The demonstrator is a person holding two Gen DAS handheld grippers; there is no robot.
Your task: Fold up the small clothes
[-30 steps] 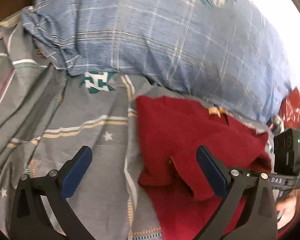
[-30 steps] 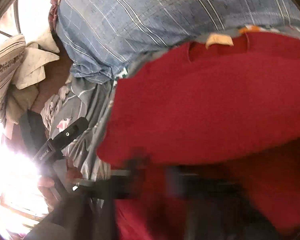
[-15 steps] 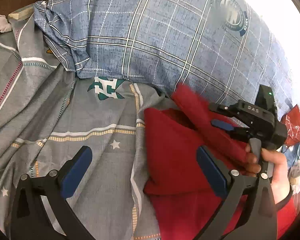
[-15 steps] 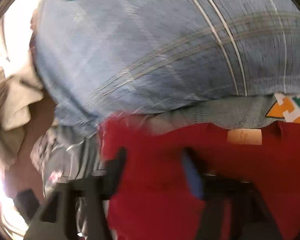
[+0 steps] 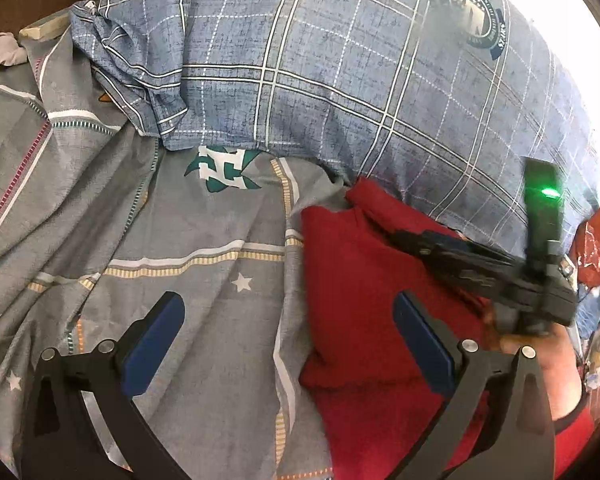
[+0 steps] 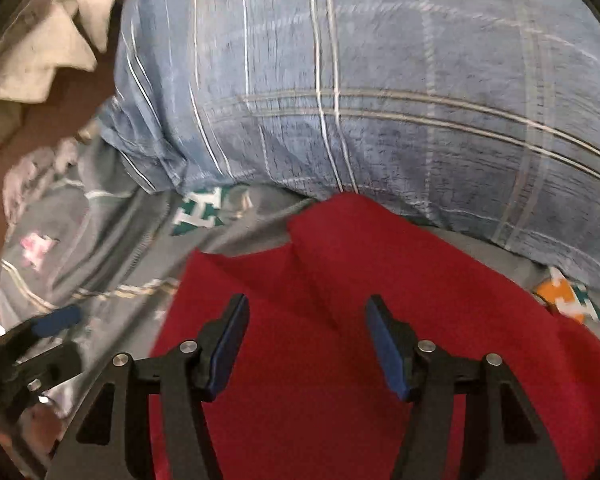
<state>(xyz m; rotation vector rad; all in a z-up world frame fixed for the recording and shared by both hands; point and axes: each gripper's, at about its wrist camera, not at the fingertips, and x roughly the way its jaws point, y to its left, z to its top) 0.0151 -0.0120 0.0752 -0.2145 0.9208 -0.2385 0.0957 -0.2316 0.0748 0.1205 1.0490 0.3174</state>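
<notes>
A red garment [image 5: 364,304] lies folded on the grey patterned bedsheet [image 5: 204,264], its far corner against the blue plaid pillow [image 5: 340,80]. My left gripper [image 5: 288,328] is open and empty, its left pad over the sheet and its right pad over the garment's left part. My right gripper [image 6: 306,332] is open and empty, just above the red garment [image 6: 340,360]. In the left wrist view the right gripper [image 5: 404,240] lies low over the garment's far right side, with the hand behind it.
The big blue plaid pillow [image 6: 360,100] fills the far side. Beige and white clothes [image 6: 40,52] lie at the far left. Red and mixed items [image 5: 596,248] are heaped at the right edge. The left gripper [image 6: 40,336] shows at the right view's lower left.
My right gripper carried the red cloth's edge over toward the pillow, let it go and now stands open above the garment. The left gripper stayed open, nearly still.
</notes>
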